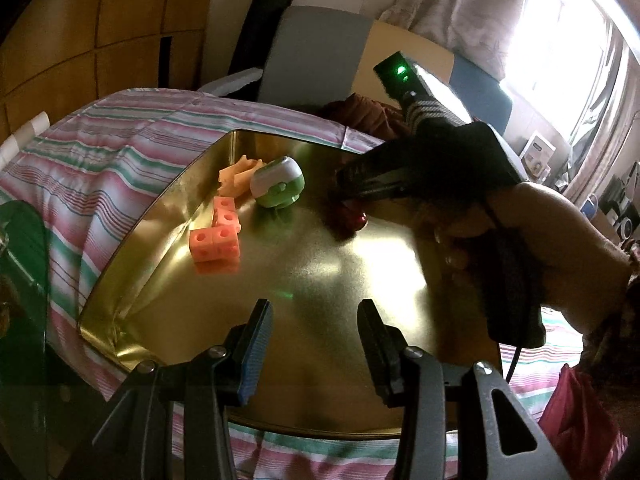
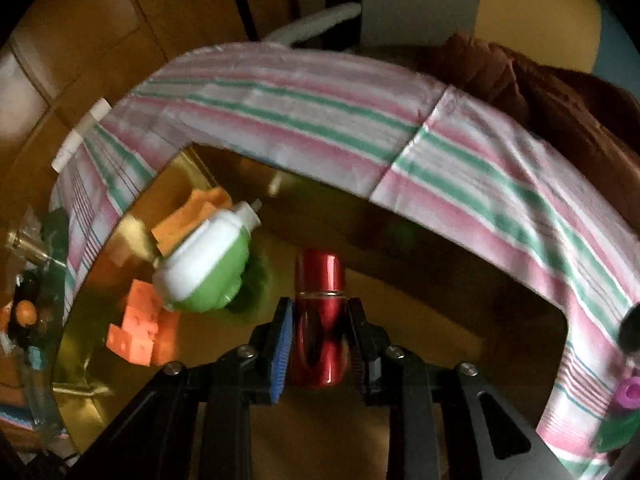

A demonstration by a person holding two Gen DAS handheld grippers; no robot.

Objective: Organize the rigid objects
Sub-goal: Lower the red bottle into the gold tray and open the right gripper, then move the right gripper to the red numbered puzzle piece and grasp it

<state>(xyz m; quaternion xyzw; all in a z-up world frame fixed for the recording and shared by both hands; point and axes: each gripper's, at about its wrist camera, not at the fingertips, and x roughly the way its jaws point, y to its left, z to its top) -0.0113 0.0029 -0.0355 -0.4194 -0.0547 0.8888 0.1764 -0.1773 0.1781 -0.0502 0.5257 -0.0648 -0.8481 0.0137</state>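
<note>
No text, label, brand, number or sign can be read in either view. The small white box (image 1: 538,156) on the cluttered shelf far beyond the right gripper, by the window, bears dark printing, but it is too small and blurred to make out. The red metallic capsule-shaped container (image 2: 320,320) between the right gripper's fingers shows only reflections, no lettering.

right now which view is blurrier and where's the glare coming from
Right wrist view: smeared by motion, the striped cloth and green-and-white toy soft, only the red bottle fairly crisp. Left wrist view: sharper, but the window blows out white and the gold tray shows a bright sheen.
</note>
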